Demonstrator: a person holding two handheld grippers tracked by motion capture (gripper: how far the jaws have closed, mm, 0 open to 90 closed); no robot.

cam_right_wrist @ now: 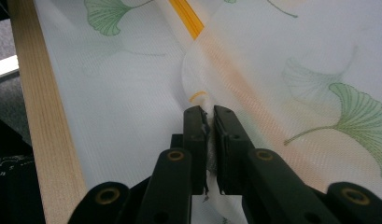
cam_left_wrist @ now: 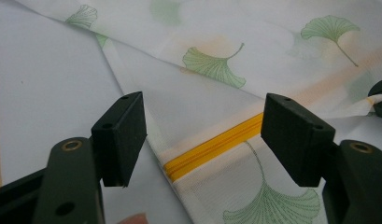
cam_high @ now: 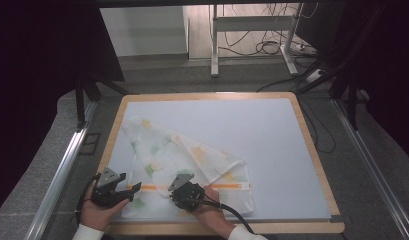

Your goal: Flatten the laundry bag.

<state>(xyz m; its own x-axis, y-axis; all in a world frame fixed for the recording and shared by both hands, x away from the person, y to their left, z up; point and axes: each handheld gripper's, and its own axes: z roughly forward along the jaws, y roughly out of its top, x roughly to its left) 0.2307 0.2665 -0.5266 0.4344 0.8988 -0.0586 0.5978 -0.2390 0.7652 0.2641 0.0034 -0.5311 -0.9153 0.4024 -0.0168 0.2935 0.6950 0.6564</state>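
High view: a white cloth (cam_high: 187,165) printed with green leaves lies partly folded on the pale mat (cam_high: 272,150) of a wooden-edged table (cam_high: 312,150), toward the near left corner of the mat. An orange stripe (cam_high: 227,186) runs across the cloth close to its near edge, and this stripe serves as the landmark below.

Right gripper (cam_high: 184,196): positioned on the cloth at the stripe, about midway along it. In the right gripper view the right gripper (cam_right_wrist: 210,122) has its jaws drawn together on a raised pinch of the fabric, just short of where the stripe (cam_right_wrist: 186,16) runs off ahead. The pinch stands up from the flat layer, which suggests only the top layer is taken, presumably so that it can be lifted or folded over.

Left gripper (cam_high: 127,190): at the left end of the stripe, at the cloth's left edge. In the left gripper view its jaws stand wide apart, with the stripe's end (cam_left_wrist: 212,149) and the cloth's edge lying between them, not touched by either pad. Judgement: it is lined up to take the edge at the stripe, so that both grippers hold the same line and the fold comes out straight.

Risk noted: a thin pinch on the right may slip if pulled before the left closes.
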